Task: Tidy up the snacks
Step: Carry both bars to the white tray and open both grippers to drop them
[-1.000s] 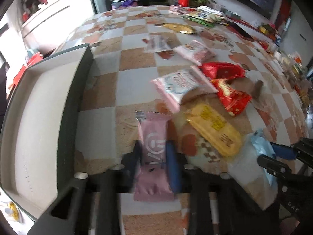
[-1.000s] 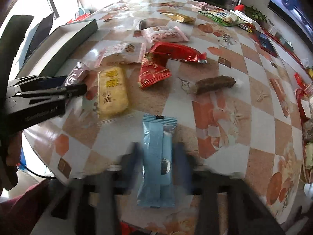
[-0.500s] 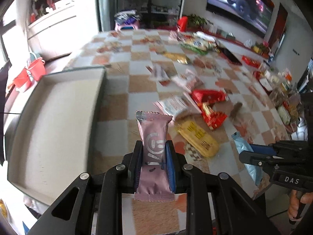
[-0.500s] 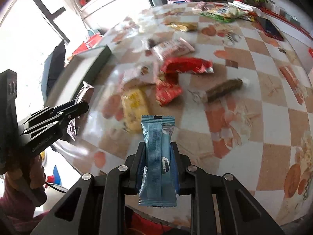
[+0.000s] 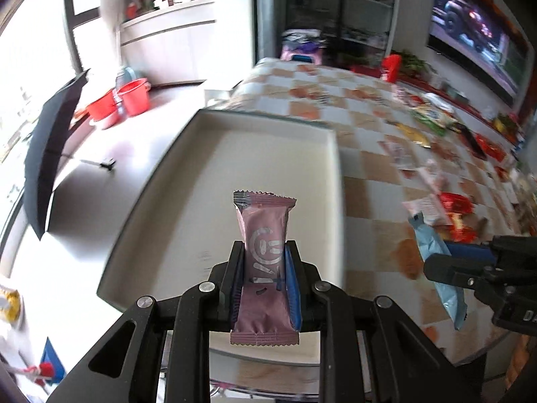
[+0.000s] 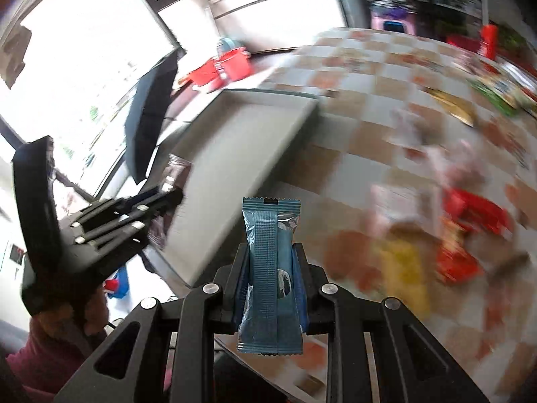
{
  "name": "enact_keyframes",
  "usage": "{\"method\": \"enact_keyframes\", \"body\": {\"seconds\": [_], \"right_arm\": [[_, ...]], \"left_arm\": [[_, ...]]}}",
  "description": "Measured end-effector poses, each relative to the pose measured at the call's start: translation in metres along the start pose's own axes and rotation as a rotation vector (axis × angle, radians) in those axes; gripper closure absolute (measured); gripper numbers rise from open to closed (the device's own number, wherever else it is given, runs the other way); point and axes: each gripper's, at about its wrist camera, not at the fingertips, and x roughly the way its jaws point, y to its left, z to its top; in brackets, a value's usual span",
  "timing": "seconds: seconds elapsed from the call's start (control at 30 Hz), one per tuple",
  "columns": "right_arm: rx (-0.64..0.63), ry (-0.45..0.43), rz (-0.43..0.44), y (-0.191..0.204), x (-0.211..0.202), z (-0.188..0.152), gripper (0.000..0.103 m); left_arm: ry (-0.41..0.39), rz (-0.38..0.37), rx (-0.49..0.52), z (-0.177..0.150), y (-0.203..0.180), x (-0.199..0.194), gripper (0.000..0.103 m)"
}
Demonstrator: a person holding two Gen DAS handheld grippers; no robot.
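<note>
My left gripper (image 5: 263, 252) is shut on a pink snack packet (image 5: 264, 245) and holds it in the air above the near end of a shallow white box (image 5: 235, 154). My right gripper (image 6: 271, 255) is shut on a light blue snack packet (image 6: 270, 268) and holds it above the table's edge, right of the same box (image 6: 241, 141). The right gripper and its blue packet (image 5: 436, 258) show at the right of the left wrist view. The left gripper (image 6: 157, 198) shows at the left of the right wrist view.
A checkered table (image 5: 369, 174) carries several loose snack packets, red (image 6: 470, 215), yellow (image 6: 402, 268) and pink. Red buckets (image 5: 127, 100) and a dark umbrella (image 5: 50, 154) stand on the floor to the left. A screen (image 5: 476, 30) hangs on the far wall.
Both grippers have lifted their packets off the table and swung left toward the white box. The left gripper is now over the box.
</note>
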Motion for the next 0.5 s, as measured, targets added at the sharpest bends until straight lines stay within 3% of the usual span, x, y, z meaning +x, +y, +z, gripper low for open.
{"method": "enact_keyframes", "body": {"seconds": [0.23, 0.43, 0.5], "right_arm": [[-0.044, 0.025, 0.098, 0.051, 0.046, 0.033, 0.077], [-0.048, 0.056, 0.114, 0.061, 0.077, 0.050, 0.077], [-0.051, 0.073, 0.109, 0.060, 0.085, 0.053, 0.077]], "left_arm": [[0.045, 0.045, -0.061, -0.008, 0.034, 0.017, 0.078], [0.067, 0.053, -0.065, -0.014, 0.043, 0.029, 0.077], [0.068, 0.052, -0.060, -0.017, 0.043, 0.032, 0.071]]}}
